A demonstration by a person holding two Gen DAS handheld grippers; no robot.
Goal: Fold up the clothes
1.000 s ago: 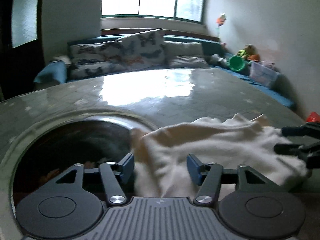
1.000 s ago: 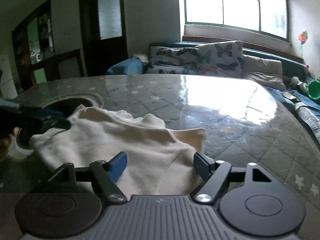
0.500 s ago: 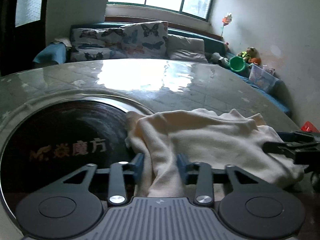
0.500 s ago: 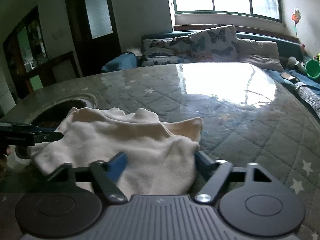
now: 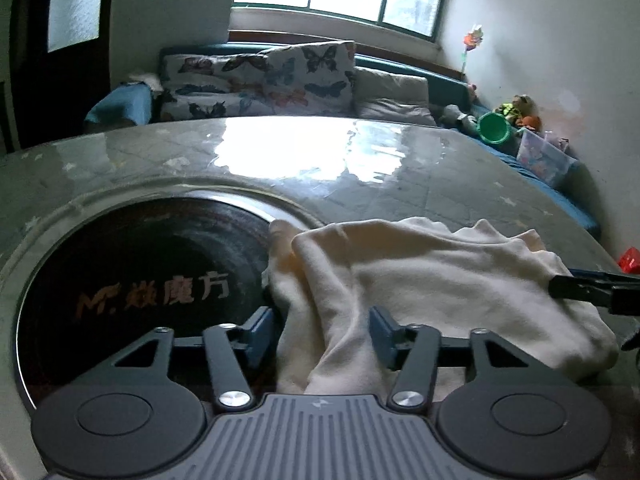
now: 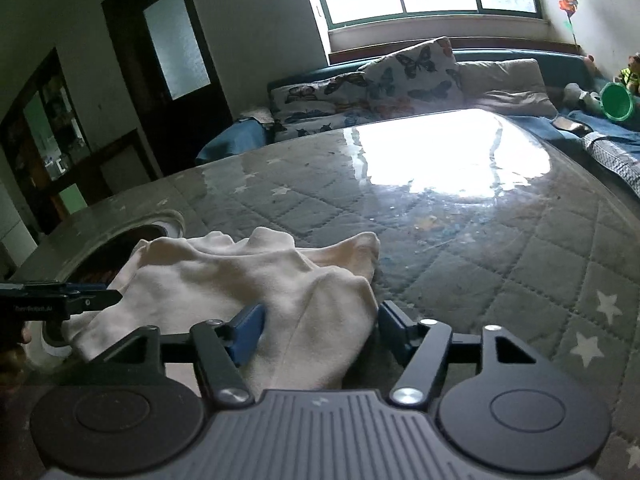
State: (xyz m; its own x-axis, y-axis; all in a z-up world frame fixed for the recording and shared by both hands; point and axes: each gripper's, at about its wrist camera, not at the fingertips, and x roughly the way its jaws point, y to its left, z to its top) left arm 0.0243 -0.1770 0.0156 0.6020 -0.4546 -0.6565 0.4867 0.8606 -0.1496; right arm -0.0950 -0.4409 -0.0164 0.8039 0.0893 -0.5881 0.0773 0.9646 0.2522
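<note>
Left gripper (image 5: 322,334): jaws about half open and just been opening; a fold of the cream garment (image 5: 432,280) lies between the blue pads, which stand off the cloth on both sides.
Right gripper (image 6: 320,330): jaws wide and just been opening; the garment's near corner fills the gap, the left pad against the cloth, the right pad just beside its edge.
Garment: bunched on the near part of the desk (image 6: 460,240), its left end overlapping the rim of the round dark inset (image 5: 140,280) with printed lettering.
Open room: the quilted, glossy desk top lies bare beyond the garment as far as the butterfly cushions (image 5: 264,80).
Change: half a second ago the left jaws pinched the fold; now they stand apart from it. The garment lies in the same place.
</note>
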